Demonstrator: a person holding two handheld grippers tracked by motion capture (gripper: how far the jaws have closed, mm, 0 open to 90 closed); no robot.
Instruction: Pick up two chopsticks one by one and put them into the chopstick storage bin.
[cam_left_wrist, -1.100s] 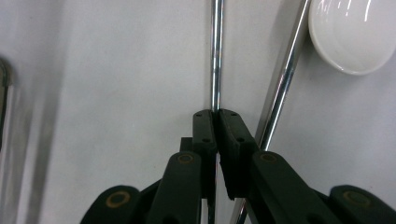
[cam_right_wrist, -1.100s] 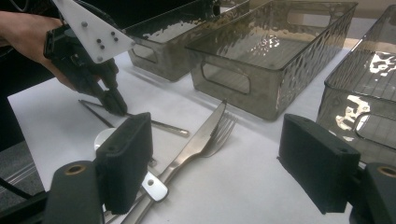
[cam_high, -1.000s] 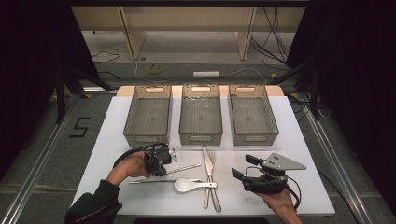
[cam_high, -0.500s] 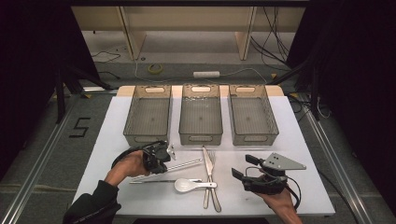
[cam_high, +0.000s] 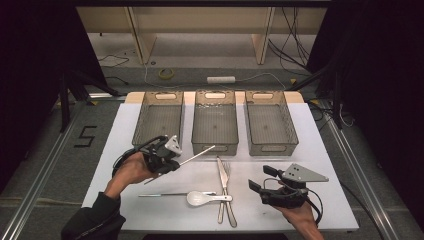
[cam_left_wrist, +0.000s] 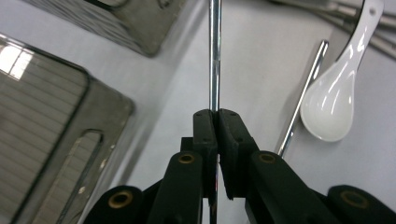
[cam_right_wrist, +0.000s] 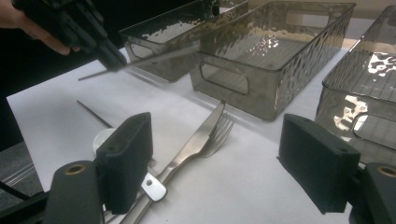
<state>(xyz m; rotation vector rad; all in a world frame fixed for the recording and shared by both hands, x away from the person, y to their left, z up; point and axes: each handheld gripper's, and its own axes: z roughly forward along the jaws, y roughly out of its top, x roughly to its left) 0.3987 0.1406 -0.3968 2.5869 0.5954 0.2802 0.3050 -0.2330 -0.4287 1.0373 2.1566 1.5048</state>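
We keep the left hand-held gripper (cam_high: 167, 159) clamped on the chopstick (cam_high: 195, 154), level it over the left bin (cam_high: 158, 119) at the desk's far edge; right hand-held gripper (cam_high: 265, 187) apart

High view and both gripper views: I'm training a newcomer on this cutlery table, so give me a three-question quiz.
1. True or false: the left tool is shut on a metal chopstick.
2. How many bins stand in the row: A two, B three, C four?
3. What white item lies beside the knife?

Key: 1 true, the chopstick is pinched between closed jaws. 2 B, for example the middle bin. 3 The ceramic spoon.
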